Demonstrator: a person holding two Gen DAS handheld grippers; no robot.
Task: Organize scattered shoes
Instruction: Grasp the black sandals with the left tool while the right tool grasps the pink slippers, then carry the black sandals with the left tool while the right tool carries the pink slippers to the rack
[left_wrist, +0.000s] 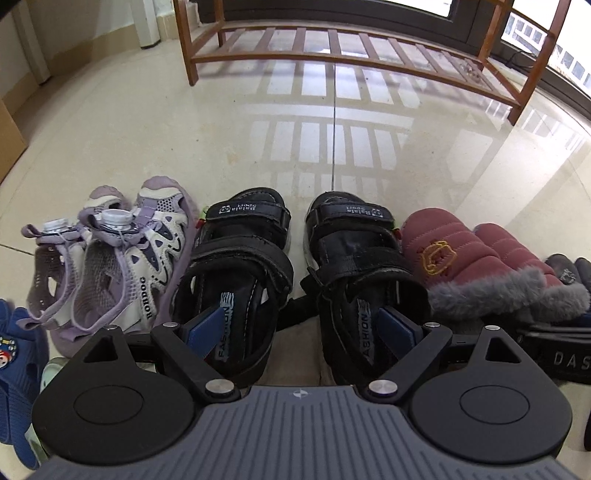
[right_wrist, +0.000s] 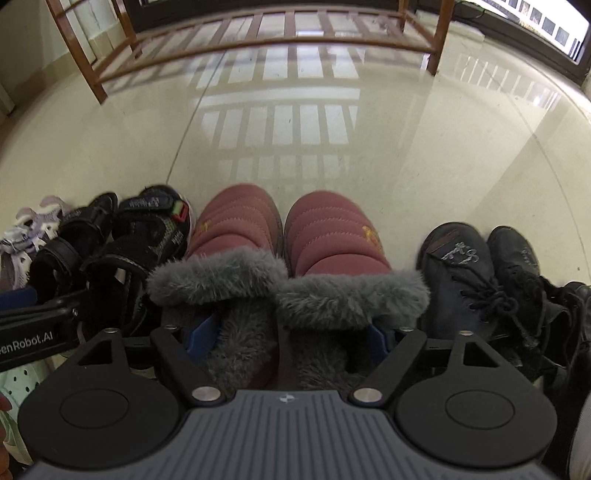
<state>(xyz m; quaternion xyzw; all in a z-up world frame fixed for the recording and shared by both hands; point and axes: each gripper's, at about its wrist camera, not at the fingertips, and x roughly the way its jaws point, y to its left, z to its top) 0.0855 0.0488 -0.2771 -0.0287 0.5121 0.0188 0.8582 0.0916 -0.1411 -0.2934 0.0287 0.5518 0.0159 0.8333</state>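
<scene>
Lined up along a glossy tiled floor, heels toward the cameras, are lilac mesh sandals, black strap sandals, maroon fur-cuffed boots and dark lace-up boots, with a slatted wooden shoe rack seen standing bare well beyond them. The left tool is held spread wide, one blue finger set inside each black sandal, so that both could be lifted only by outward pressure; a loose heel strap could be slipped off and a sandal dropped. The right tool is likewise splayed wide inside the two maroon boots, where soft fur could let the fingers slide free. Neighbouring pairs, touching on both sides, could be dragged askew.
</scene>
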